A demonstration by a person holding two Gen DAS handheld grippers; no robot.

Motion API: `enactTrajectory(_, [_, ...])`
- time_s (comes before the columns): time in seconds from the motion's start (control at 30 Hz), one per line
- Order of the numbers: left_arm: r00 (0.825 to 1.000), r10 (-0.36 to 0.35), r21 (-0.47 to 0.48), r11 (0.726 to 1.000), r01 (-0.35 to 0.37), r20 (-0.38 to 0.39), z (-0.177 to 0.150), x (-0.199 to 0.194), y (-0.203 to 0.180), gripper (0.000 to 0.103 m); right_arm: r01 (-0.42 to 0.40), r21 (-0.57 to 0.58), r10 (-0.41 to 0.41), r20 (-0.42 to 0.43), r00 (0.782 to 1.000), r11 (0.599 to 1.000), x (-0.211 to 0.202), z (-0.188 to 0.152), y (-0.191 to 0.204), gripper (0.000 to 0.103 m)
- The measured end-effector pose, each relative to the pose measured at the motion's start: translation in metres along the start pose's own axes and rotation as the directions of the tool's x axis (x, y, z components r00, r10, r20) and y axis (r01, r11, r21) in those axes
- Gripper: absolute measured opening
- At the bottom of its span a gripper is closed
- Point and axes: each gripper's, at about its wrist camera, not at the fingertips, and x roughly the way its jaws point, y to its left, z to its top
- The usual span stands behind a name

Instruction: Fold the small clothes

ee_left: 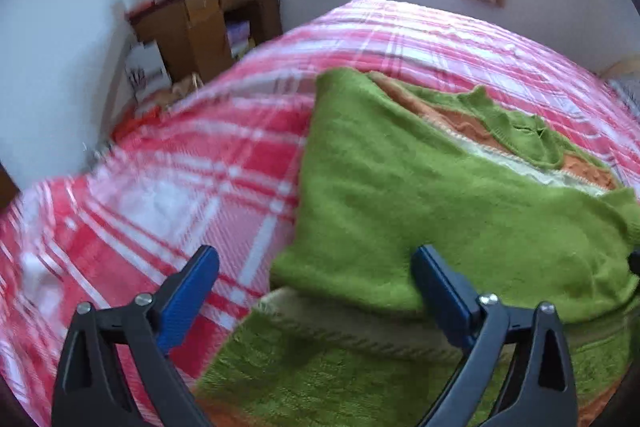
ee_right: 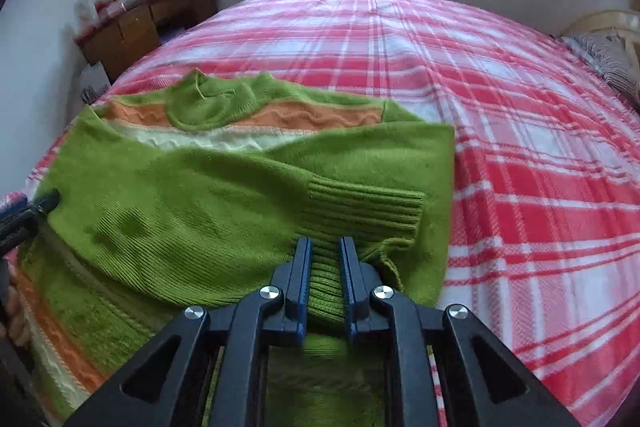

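While the right gripper [ee_right: 325, 251] has its fingers clamped on a ribbed green bit of the sweater [ee_right: 224, 195], the left gripper [ee_left: 316, 267] sits with its fingers spread wide, nothing between them. Sweater's green with orange and cream stripes, lying on the red plaid bed [ee_right: 520, 131], sleeves folded across the body. A ribbed cuff [ee_right: 364, 207] lies just ahead of the right fingers. For the left ones, the folded edge sits just ahead, between the tips.
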Motion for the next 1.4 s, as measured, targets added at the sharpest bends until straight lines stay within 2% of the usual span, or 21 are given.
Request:
enactTrajectory(0.03, [1.0,-0.03,-0.037,0.999,0.03,-0.003,0.001,0.0,0.007,0.103,-0.018,0.017,0.018,-0.006,1.0,1.0,-0.002,-0.002,-0.006,0.014])
enactTrajectory(0.1, [0.999,-0.039,-0.047,0.998,0.038,-0.023,0.003,0.002,0.013,0.103,-0.029,0.031,0.03,-0.018,0.999,0.999,-0.005,-0.002,-0.01,0.014])
enactTrajectory(0.17, [0.999,-0.035,-0.026,0.999,0.035,-0.021,0.002,-0.003,0.013,0.103,-0.014,0.016,0.014,-0.029,0.999,1.0,-0.014,-0.001,-0.009,0.015])
enactTrajectory(0.27, [1.0,-0.011,0.047,0.999,0.01,0.029,-0.006,-0.026,0.014,0.103,-0.022,-0.003,0.022,0.019,1.0,1.0,-0.048,-0.01,-0.006,0.018])
enactTrajectory(0.33, [0.998,-0.024,0.081,0.997,0.019,0.055,-0.016,-0.045,0.018,0.103,-0.04,-0.033,0.042,0.05,0.998,0.999,-0.078,-0.023,-0.008,0.034])
enactTrajectory(0.4, [0.997,-0.05,0.105,0.994,0.043,0.066,-0.029,-0.06,0.022,0.103,-0.059,-0.071,0.063,0.057,0.996,0.996,-0.107,-0.041,-0.008,0.073])
enactTrajectory(0.47, [0.996,-0.058,0.132,0.99,0.048,0.07,-0.04,-0.073,0.027,0.103,-0.075,-0.105,0.081,0.055,0.995,0.992,-0.124,-0.057,-0.007,0.076])
enactTrajectory(0.53, [0.995,-0.061,0.153,0.987,0.049,0.075,-0.052,-0.086,0.03,0.103,-0.131,-0.126,0.135,0.026,0.991,0.983,-0.141,-0.076,-0.005,0.076])
enactTrajectory(0.6, [0.994,-0.09,0.148,0.986,0.081,0.06,-0.059,-0.095,0.037,0.103,-0.233,-0.14,0.232,-0.021,0.972,0.962,-0.155,-0.096,-0.002,0.076])
enactTrajectory(0.7, [0.992,-0.124,0.145,0.982,0.12,0.017,-0.065,-0.096,0.042,0.103,-0.322,-0.202,0.309,-0.094,0.946,0.925,-0.167,-0.119,0.011,0.076])
enactTrajectory(0.77, [0.995,-0.103,0.144,0.984,0.1,0.016,-0.07,-0.1,0.046,0.103,-0.379,-0.301,0.333,-0.193,0.923,0.875,-0.169,-0.137,0.033,0.076])
enactTrajectory(0.8, [0.996,-0.09,0.142,0.986,0.086,0.023,-0.072,-0.102,0.048,0.103,-0.382,-0.353,0.322,-0.217,0.921,0.854,-0.169,-0.144,0.041,0.076])
enactTrajectory(0.87, [0.997,-0.075,0.131,0.989,0.07,0.034,-0.072,-0.107,0.053,0.103,-0.374,-0.517,0.278,-0.256,0.926,0.77,-0.173,-0.161,0.067,0.076])
enactTrajectory(0.93, [0.997,-0.062,0.121,0.991,0.055,0.048,-0.073,-0.115,0.06,0.103,-0.371,-0.6,0.254,-0.274,0.928,0.708,-0.168,-0.17,0.084,0.076])
enactTrajectory(1.03, [0.997,-0.023,0.113,0.993,0.014,0.077,-0.068,-0.125,0.069,0.103,-0.391,-0.667,0.221,-0.328,0.918,0.634,-0.153,-0.18,0.1,0.076])
enactTrajectory(1.07, [0.996,-0.016,0.109,0.994,0.007,0.086,-0.068,-0.128,0.073,0.103,-0.4,-0.682,0.208,-0.349,0.914,0.612,-0.146,-0.184,0.103,0.076])
enactTrajectory(1.13, [0.995,-0.009,0.096,0.995,-0.001,0.1,-0.065,-0.133,0.081,0.103,-0.431,-0.683,0.201,-0.393,0.897,0.59,-0.138,-0.191,0.105,0.066])
enactTrajectory(1.23, [0.994,0.011,0.081,0.997,-0.019,0.107,-0.065,-0.135,0.091,0.103,-0.406,-0.729,0.171,-0.377,0.91,0.551,-0.14,-0.205,0.107,0.044])
enactTrajectory(1.27, [0.994,0.015,0.077,0.997,-0.023,0.105,-0.065,-0.134,0.093,0.103,-0.421,-0.711,0.175,-0.395,0.902,0.564,-0.143,-0.204,0.105,0.021])
enactTrajectory(1.3, [0.995,0.02,0.069,0.997,-0.027,0.1,-0.064,-0.132,0.097,0.103,-0.435,-0.691,0.178,-0.413,0.893,0.577,-0.144,-0.205,0.105,0.016])
enactTrajectory(1.4, [0.996,0.018,0.048,0.999,-0.022,0.092,-0.063,-0.129,0.103,0.103,-0.416,-0.689,0.163,-0.403,0.9,0.593,-0.155,-0.211,0.099,0.013])
